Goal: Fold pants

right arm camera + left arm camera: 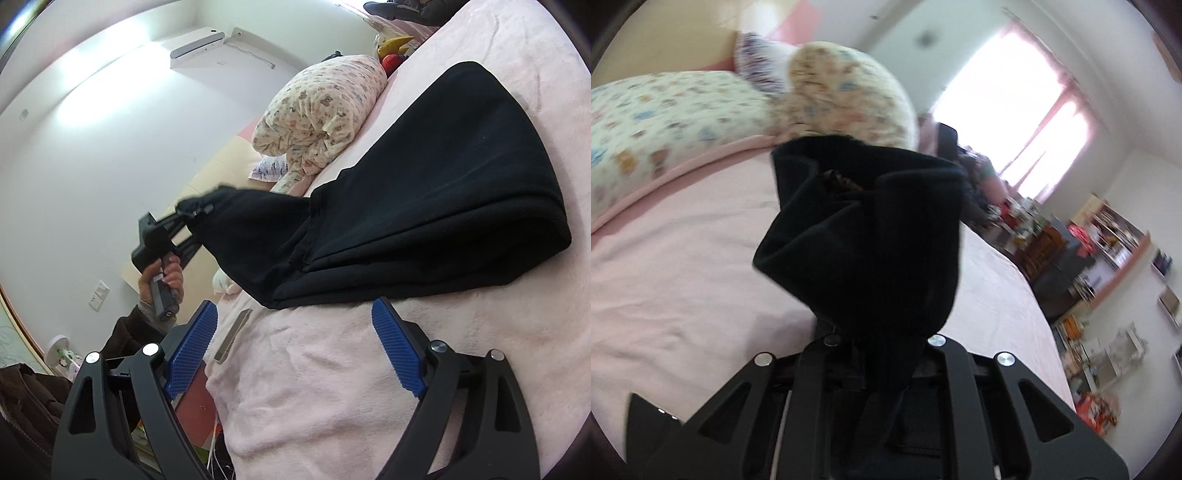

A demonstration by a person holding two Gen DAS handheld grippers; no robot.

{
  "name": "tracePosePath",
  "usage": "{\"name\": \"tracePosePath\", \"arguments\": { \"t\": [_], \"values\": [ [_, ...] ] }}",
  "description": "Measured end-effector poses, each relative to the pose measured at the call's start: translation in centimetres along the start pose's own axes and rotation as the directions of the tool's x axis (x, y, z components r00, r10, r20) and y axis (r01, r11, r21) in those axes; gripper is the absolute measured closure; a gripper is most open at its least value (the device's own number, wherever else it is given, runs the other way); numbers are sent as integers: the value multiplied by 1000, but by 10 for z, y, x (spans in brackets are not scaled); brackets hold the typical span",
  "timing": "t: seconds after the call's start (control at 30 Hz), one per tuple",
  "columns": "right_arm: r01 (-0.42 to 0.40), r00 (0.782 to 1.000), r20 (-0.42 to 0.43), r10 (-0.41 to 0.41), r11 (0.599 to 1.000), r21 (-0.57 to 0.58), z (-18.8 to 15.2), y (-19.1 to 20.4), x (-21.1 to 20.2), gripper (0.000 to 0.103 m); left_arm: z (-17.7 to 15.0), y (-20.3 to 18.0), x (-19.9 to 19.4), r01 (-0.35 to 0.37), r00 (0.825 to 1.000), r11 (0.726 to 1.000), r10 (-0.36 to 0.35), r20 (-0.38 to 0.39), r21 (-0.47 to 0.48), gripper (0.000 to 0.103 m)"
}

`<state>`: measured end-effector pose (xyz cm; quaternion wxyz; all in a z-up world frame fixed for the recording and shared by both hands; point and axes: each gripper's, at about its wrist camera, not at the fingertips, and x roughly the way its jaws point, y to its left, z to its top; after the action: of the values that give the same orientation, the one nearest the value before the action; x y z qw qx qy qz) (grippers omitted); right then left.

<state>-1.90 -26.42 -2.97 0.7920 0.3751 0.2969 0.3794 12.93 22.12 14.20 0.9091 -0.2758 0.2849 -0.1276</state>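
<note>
In the right wrist view, a hand [164,275] is seen at nine o'clock, wrapped around the handle of the left gripper [188,218]. Its jaws are clamped on one end of the black pants [424,206], which is lifted off the pink bed [332,369]. From there the pants are stretched toward three o'clock, where the rest lies folded flat on the bed. A phone [232,334] is seen at the bed's edge, at seven o'clock from the pants. A patterned duvet [317,110] is bunched at twelve o'clock. The right gripper [293,347] is held at six o'clock, just short of the pants, its blue pads [397,345] spread wide with nothing between them.

In the left wrist view, bunched black cloth [864,236] is held pinched in the jaws at the centre, above the bed [683,266].
</note>
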Motion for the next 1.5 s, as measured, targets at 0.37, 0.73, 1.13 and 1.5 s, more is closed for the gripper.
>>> {"name": "tracePosePath", "arguments": {
  "t": [0.37, 0.73, 1.13, 1.5],
  "values": [
    [34, 994, 103, -39, 998, 51, 18, 16, -55, 14, -49, -123, 45, 163, 976, 985, -152, -156, 63, 91],
    [13, 940, 338, -56, 992, 128, 29, -3, -113, 11, -120, -192, 103, 156, 952, 975, -106, -287, 156, 91],
    [45, 880, 457, -131, 980, 193, 33, -12, -137, 11, -262, -243, 146, 50, 931, 804, 178, -319, 593, 89],
    [83, 875, 455, -166, 977, 196, 36, -16, -133, 11, -330, -260, 109, 32, 978, 548, 156, -140, 836, 9]
  ]
}}
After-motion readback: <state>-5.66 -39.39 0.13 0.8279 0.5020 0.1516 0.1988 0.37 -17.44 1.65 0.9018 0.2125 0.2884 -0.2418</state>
